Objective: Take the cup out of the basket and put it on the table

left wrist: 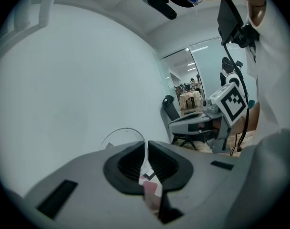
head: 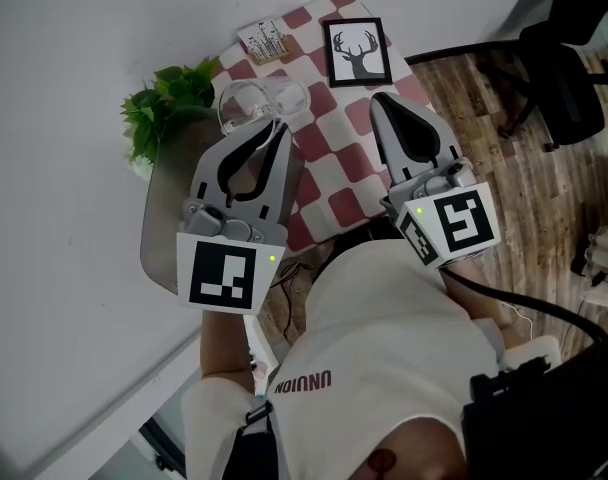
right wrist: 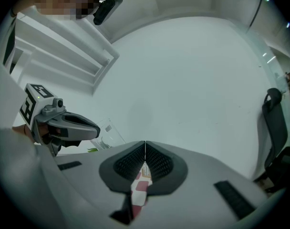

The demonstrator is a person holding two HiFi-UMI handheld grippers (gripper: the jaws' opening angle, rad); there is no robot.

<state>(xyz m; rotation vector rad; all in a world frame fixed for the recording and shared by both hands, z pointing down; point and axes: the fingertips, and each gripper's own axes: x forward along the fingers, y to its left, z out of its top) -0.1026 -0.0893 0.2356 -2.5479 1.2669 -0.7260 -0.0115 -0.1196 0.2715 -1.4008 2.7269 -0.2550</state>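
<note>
A clear glass cup (head: 250,103) hangs over the far left of the checkered table (head: 329,133). My left gripper (head: 272,128) is shut on its thin rim. In the left gripper view the glass wall runs between the closed jaws of the left gripper (left wrist: 146,144), and the cup's rim (left wrist: 120,135) curves out to the left. My right gripper (head: 378,99) hovers over the table's right side, shut with nothing in it; its jaws meet in the right gripper view (right wrist: 145,144). That view also catches the cup (right wrist: 109,134) at the left. I see no basket clearly.
A framed deer picture (head: 356,52) and a small card stand (head: 264,39) sit at the table's far end. A green plant (head: 167,103) stands by the white wall at the left. A grey-brown rounded surface (head: 164,218) lies under my left gripper. An office chair (head: 569,78) stands at the right.
</note>
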